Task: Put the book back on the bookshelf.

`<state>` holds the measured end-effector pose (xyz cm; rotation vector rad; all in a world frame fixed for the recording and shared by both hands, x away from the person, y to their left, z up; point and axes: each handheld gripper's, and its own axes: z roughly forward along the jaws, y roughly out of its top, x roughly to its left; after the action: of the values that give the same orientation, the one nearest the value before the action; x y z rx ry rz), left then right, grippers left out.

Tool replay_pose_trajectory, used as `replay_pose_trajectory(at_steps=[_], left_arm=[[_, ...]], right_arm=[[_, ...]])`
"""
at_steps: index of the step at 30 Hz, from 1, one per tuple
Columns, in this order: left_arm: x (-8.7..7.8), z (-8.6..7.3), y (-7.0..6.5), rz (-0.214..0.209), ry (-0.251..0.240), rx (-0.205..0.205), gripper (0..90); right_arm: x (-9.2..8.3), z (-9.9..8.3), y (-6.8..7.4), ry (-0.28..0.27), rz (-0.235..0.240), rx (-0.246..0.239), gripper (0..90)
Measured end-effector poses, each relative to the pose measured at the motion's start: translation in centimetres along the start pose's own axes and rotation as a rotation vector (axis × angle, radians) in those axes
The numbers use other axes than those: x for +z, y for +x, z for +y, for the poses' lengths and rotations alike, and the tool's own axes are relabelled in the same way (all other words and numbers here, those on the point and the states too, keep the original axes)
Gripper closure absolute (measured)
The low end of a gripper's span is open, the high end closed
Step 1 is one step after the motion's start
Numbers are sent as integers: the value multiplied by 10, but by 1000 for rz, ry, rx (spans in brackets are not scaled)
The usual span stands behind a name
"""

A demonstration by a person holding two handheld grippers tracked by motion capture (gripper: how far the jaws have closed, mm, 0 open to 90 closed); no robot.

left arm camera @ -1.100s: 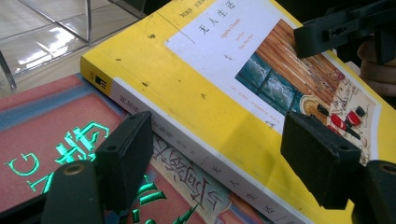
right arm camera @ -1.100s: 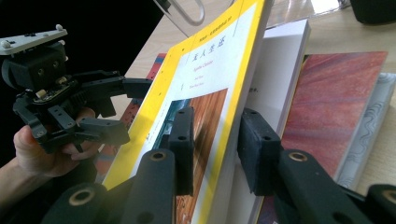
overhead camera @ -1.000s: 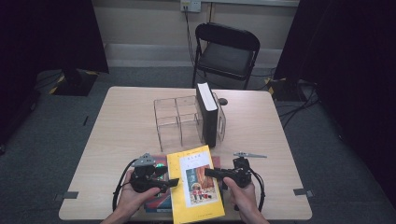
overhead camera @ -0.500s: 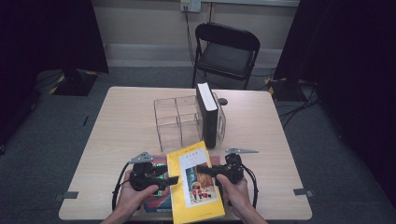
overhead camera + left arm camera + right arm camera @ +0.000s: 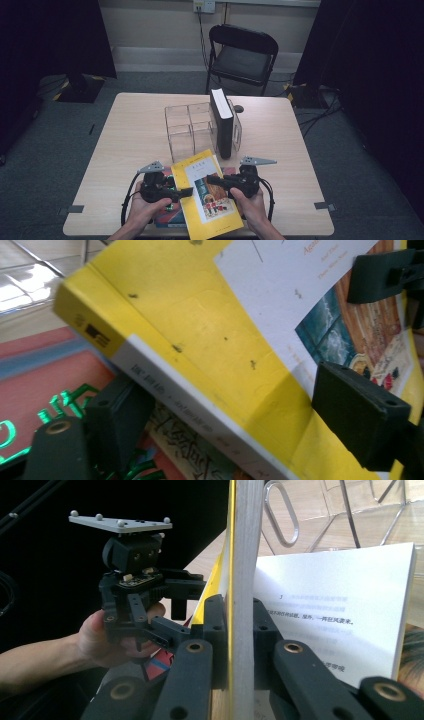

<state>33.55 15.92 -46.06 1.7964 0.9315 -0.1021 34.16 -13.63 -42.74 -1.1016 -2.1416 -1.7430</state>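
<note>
Yellow paperback book [image 5: 207,192] at table's [image 5: 300,150] near edge: right gripper [image 5: 216,179] clamps its cover and front pages, left gripper [image 5: 186,192] jaws opening, loosely straddling spine.

yellow book [image 5: 210,195] between left gripper [image 5: 184,192] and right gripper [image 5: 214,180], wooden table [image 5: 135,135]

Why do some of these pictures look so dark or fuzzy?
High view: the table is lit, its surroundings nearly black. Left gripper view: glare at top left, the yellow book slightly soft. Right gripper view: the nearest black parts blur, background dark.
</note>
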Motion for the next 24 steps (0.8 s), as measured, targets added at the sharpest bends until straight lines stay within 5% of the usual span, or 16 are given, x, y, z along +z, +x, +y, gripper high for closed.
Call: replay_pose_trajectory(at_steps=[8, 10, 12, 20, 24], left_arm=[[-3, 7, -3, -44, 22, -10, 252], [-6, 10, -4, -107, 0, -5, 377], [-12, 19, -11, -90, -27, 46, 398], [-32, 37, -18, -103, -114, 83, 569], [-40, 56, -24, -73, -149, 128, 614]], right_arm=[[-1, 2, 6, -14, 15, -31, 829], [-5, 6, 9, -38, 35, -45, 830], [-7, 10, 14, -53, 33, -74, 830], [-11, 25, 27, -89, 22, -144, 830], [-13, 40, 39, -119, -5, -216, 829]])
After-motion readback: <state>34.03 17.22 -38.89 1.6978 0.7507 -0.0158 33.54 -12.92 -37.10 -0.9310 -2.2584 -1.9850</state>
